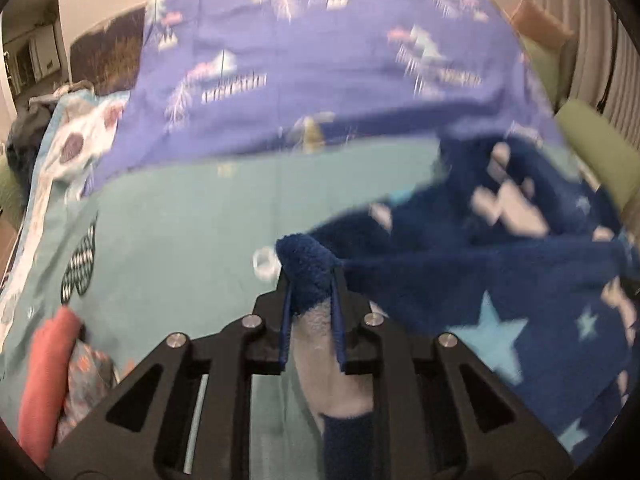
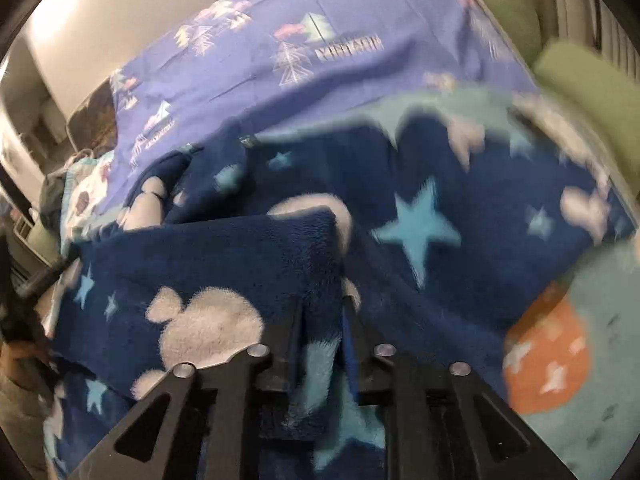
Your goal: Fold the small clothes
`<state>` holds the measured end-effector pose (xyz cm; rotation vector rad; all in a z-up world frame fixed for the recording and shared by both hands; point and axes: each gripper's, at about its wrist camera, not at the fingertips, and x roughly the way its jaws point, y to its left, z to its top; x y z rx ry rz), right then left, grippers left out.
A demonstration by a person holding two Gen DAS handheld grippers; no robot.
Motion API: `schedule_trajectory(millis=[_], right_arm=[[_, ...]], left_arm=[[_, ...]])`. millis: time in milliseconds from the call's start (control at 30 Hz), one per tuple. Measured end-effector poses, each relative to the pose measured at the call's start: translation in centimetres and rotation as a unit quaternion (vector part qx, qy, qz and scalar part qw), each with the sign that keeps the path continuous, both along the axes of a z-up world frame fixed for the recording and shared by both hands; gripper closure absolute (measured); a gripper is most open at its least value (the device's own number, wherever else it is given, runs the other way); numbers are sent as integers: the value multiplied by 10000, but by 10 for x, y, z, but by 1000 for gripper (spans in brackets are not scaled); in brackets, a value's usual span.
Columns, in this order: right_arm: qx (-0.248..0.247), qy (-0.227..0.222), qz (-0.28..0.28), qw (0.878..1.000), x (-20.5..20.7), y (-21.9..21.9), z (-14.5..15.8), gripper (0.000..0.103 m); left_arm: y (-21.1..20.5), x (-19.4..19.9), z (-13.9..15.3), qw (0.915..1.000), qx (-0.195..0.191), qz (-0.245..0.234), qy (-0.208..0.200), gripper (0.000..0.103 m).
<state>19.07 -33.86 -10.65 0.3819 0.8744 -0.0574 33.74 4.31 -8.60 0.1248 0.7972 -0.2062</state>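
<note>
- Fleece, navy with pale stars and white cloud shapes: the small garment lies bunched on the bed, spread from the near middle toward the right in the right wrist view.
- We judge it light, soft and floppy, thick enough to bunch between the pads, so an edge will sag as soon as we lift it; its plush pile should give good grip rather than slip.
- Our left tongs are nearly closed on a folded corner of the fleece, a tuft poking out past the tips.
- Our right tongs are likewise pinched narrow on a hem, fabric filling the gap between the pads.
- Best hold, we think, is at two corners of one edge, kept taut between both hands so the fold falls straight.
- Beneath is a teal sheet; farther off a purple printed cover.
- At the near left lies a pink folded piece; at the near right an orange patch with white stars.
</note>
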Motion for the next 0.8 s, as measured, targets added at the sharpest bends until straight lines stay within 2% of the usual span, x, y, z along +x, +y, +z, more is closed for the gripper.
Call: schedule_trajectory(millis=[67, 167, 233, 333, 400, 433, 467, 533, 567, 633, 667, 700, 733, 767, 800], right_arm=[[297, -183, -153, 9993, -11, -12, 6, 79], [-2, -431, -316, 9986, -29, -17, 26, 78], [-9, -522, -165, 9985, -39, -17, 35, 77], [391, -605, 383, 9967, -45, -7, 37, 77], [538, -478, 717, 9948, -43, 3, 29, 77], [447, -271, 793, 9955, -36, 10, 20, 77], [250, -12, 762, 9968, -31, 16, 10, 77], [38, 119, 629, 9979, -30, 18, 1, 78], [94, 79, 605, 9981, -33, 15, 4, 77], [221, -14, 606, 9979, -40, 7, 13, 76], [273, -116, 535, 9981, -47, -5, 20, 69], [323, -241, 359, 9985, -54, -22, 25, 54], [360, -300, 195, 9987, -58, -32, 28, 46], [445, -357, -158, 9982, -63, -56, 29, 41], [539, -372, -457, 9968, -67, -76, 27, 41]], left_arm=[[0, -11, 7, 9997, 69, 56, -228, 79], [-3, -29, 30, 9979, 231, 69, -596, 75], [-6, -49, 50, 9968, -115, -117, -781, 67], [-20, -66, 58, 9934, -698, -676, -602, 51], [-38, -73, 48, 9915, -829, -964, -277, 47], [-48, -74, 40, 9919, -737, -1021, -135, 47], [-59, -73, 30, 9929, -563, -1045, 1, 47], [-75, -68, -4, 9943, -34, -1006, 357, 47], [-77, -68, -13, 9943, 37, -1001, 355, 46], [-76, -70, -11, 9948, -2, -989, 256, 46], [-76, -70, -9, 9948, -26, -984, 263, 45], [-75, -70, -9, 9948, -73, -980, 275, 45], [-75, -70, -10, 9948, -99, -976, 278, 45], [-75, -69, -11, 9948, -112, -974, 268, 45], [-76, -70, -11, 9949, -101, -971, 245, 45]])
